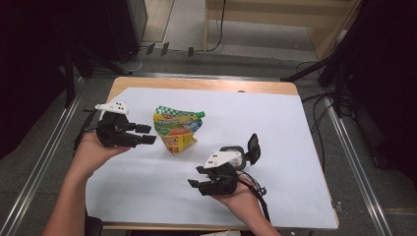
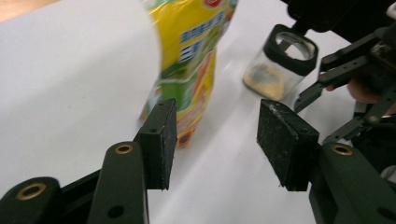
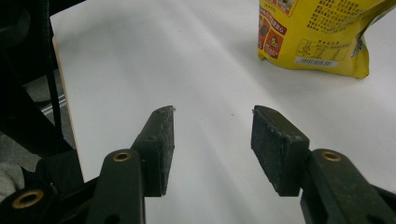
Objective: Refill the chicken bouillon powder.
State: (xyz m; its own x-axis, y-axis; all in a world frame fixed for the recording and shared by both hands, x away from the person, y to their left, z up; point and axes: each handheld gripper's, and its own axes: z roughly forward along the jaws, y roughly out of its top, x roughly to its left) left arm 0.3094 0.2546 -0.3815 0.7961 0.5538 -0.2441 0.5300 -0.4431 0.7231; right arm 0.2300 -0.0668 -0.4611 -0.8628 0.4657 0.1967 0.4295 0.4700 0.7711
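A yellow and green spouted pouch [image 1: 176, 130] stands on the white sheet near the table's middle. My left gripper [image 1: 150, 134] is just left of it, jaws open and pointing at it. In the left gripper view the pouch [image 2: 191, 56] rises just beyond the left gripper [image 2: 215, 140], with nothing between the pads. A small glass jar [image 2: 275, 65] with a black collar holds a little yellowish powder. In the high view the jar [image 1: 238, 157] stands beside my right gripper [image 1: 193, 177], its black flip lid [image 1: 253, 145] raised. The right gripper [image 3: 212, 144] is open over bare sheet, the pouch [image 3: 317, 32] farther off.
The white sheet [image 1: 275, 128] covers most of the wooden table [image 1: 196, 84]. Metal rails [image 1: 42, 162] run along both sides of the table, and dark stands and cables [image 1: 339, 78] sit at the back right. The sheet's left edge [image 3: 60, 84] lies near the right gripper's jaws.
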